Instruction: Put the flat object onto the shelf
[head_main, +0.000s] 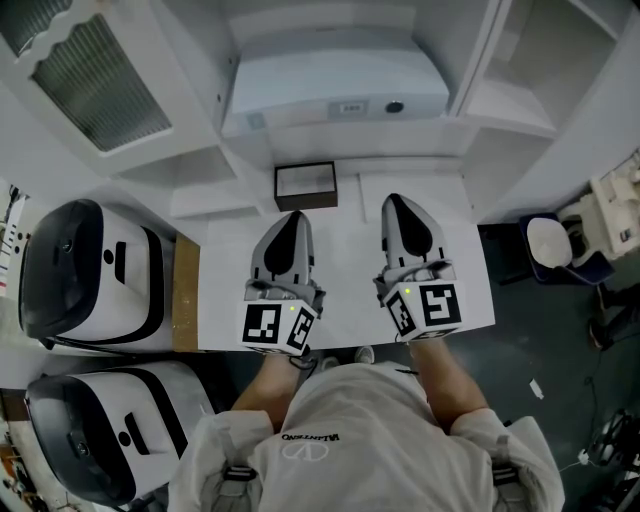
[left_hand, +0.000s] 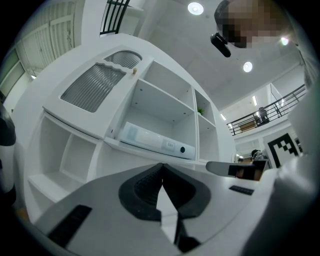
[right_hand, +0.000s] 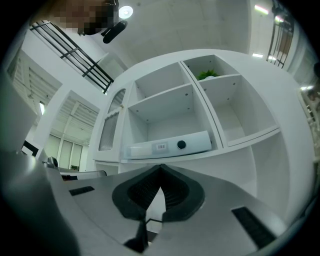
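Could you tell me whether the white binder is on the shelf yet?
Yes, on it: the white binder lies flat in a compartment of the shelf.

Your left gripper (left_hand: 162, 167) and right gripper (right_hand: 161, 167) have smooth, pale grey plastic shells and black ribbed pads (left_hand: 145, 187) that look rubbery. The white shelf unit (right_hand: 165, 107) looks matt and painted. The long white flat binder (right_hand: 170, 145) has a smoother, faintly shiny plastic skin. The ribbed grey door panel (left_hand: 92, 87) looks like fluted glass. The white table top (head_main: 345, 300) is smooth and matt.
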